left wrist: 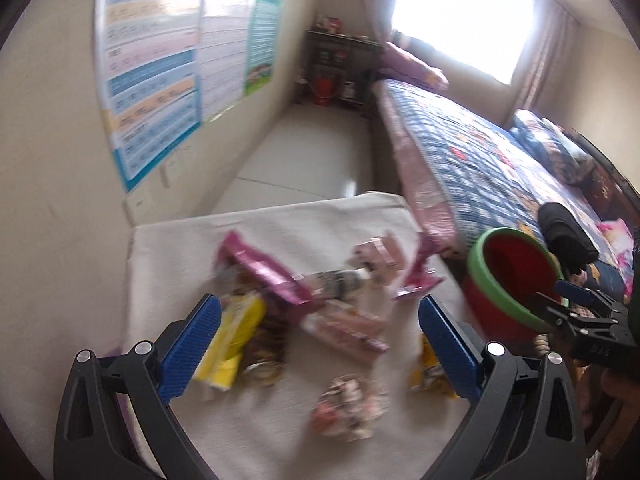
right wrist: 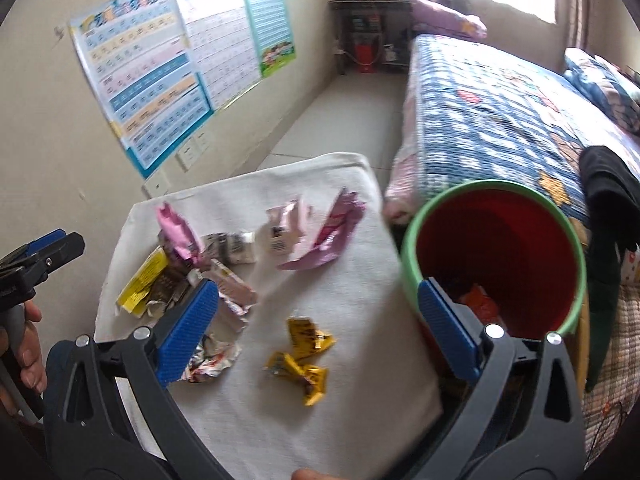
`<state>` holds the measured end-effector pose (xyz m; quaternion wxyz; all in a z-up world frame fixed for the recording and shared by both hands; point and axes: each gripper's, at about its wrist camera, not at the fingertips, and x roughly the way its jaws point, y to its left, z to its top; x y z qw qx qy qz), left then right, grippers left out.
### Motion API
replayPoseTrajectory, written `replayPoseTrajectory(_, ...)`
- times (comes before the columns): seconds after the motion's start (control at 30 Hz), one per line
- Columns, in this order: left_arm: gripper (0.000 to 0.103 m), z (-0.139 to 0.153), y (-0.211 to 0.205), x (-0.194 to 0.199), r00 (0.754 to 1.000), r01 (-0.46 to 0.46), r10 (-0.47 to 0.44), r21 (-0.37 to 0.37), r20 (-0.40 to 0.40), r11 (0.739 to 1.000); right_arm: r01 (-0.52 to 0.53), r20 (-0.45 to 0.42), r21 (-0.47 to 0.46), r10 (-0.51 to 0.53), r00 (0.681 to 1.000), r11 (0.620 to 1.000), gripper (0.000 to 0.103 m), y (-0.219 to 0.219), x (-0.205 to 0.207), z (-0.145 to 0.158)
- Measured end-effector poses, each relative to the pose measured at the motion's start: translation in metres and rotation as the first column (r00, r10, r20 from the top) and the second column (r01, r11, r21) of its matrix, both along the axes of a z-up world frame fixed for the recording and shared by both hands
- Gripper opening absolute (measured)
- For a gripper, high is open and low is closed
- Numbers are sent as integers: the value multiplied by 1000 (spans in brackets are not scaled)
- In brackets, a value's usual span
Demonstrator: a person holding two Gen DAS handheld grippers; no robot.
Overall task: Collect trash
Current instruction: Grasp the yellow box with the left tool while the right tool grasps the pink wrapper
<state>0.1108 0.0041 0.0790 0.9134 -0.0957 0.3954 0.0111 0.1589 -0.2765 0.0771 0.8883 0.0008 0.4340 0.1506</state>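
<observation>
Several pieces of trash lie on a white cloth-covered table: a crumpled yellow wrapper, a crumpled white and red wrapper, pink wrappers, a yellow packet and a small bottle. A red bucket with a green rim stands at the table's right edge, an orange wrapper inside. My right gripper hangs open and empty over the table beside the bucket. My left gripper is open and empty above the blurred wrapper pile.
A bed with a blue patterned quilt runs along the right, a black garment on it. Posters cover the left wall. A dark shelf stands at the far end of a narrow strip of floor.
</observation>
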Motion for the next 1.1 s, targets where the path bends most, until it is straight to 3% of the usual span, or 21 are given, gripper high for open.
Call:
replayPoseTrajectory(0.17,95,-14,30,-19,999,-38,39,8,-37,999,-39,-15,-6,39,999,999,98,26,0,-9)
replayPoseTrajectory(0.43,95,-48,63,-32,987,-66,59,-42,-150,997,-69,-37,-16,69,997,997,98,51,0,-25)
replayPoseTrajectory(0.8,94,-89,53,5,973,-4,20,70,-231,998,27,-115,-6,-27,993,1000,98,38,40,-66)
replayPoseTrajectory(0.97,85,-107,50,28,960,27,1,96,-281,995,88,-192,25,-81,978,996,98,31,75,-95)
replayPoseTrajectory(1.1,81,-120,47,43,946,59,-20,110,-323,992,123,-254,18,-114,961,992,89,28,102,-122)
